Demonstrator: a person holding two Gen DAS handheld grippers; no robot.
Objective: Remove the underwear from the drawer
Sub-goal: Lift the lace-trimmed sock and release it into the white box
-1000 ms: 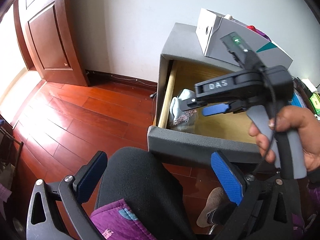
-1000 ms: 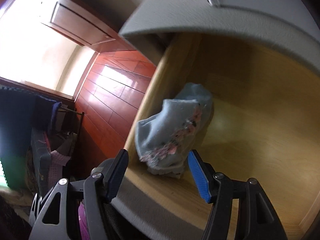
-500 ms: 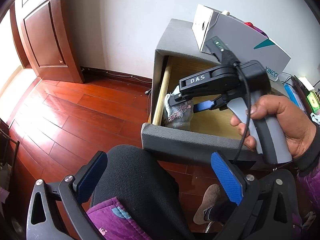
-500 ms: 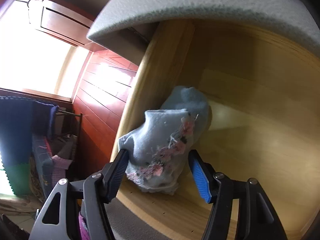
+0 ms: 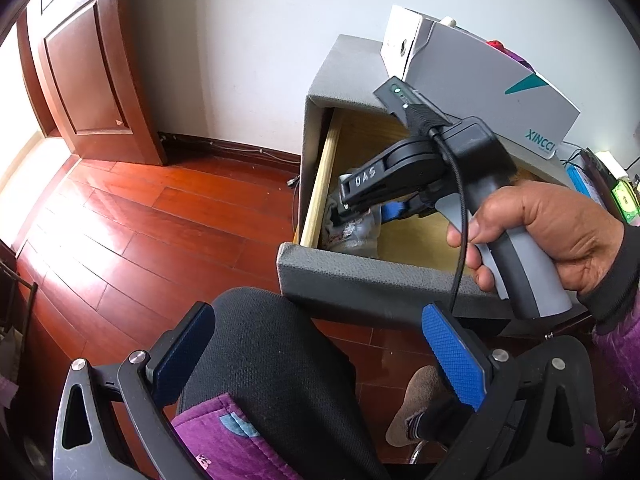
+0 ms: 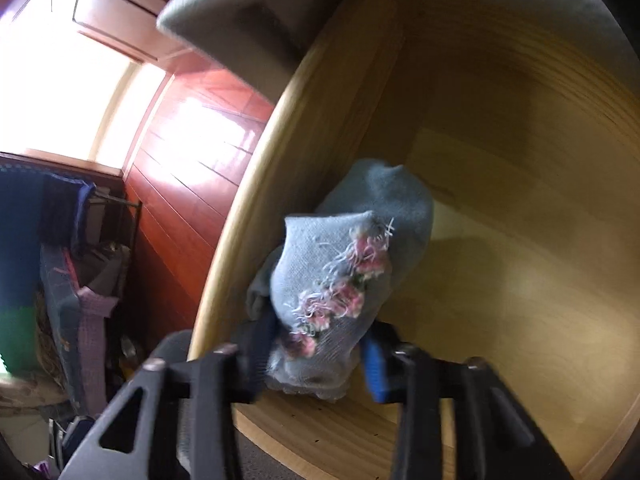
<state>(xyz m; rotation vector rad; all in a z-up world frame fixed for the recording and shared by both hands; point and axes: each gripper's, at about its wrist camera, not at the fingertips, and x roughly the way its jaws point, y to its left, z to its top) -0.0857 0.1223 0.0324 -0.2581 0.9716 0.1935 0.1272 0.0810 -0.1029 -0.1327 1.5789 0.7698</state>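
Left gripper (image 5: 320, 360) idle over the lap, jaws wide, empty. Underwear (image 6: 336, 280), pale blue bundle, lies against the drawer's (image 6: 256, 208) left wall. Right gripper (image 6: 316, 356) closing, pads squeezing its near end. Step: grasp. Next: firm the pinch, lift clear of the rim.

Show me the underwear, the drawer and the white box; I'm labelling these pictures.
underwear (image 6: 352, 264): right wrist view, on its pale blue cloth.
drawer (image 5: 320, 184): left wrist view, on its wooden side wall.
white box (image 5: 480, 76): left wrist view, on its grey side.

Right tool (image 5: 362, 216), jaws closing, straddles underwear (image 5: 354, 234) inside open drawer (image 5: 320, 184).
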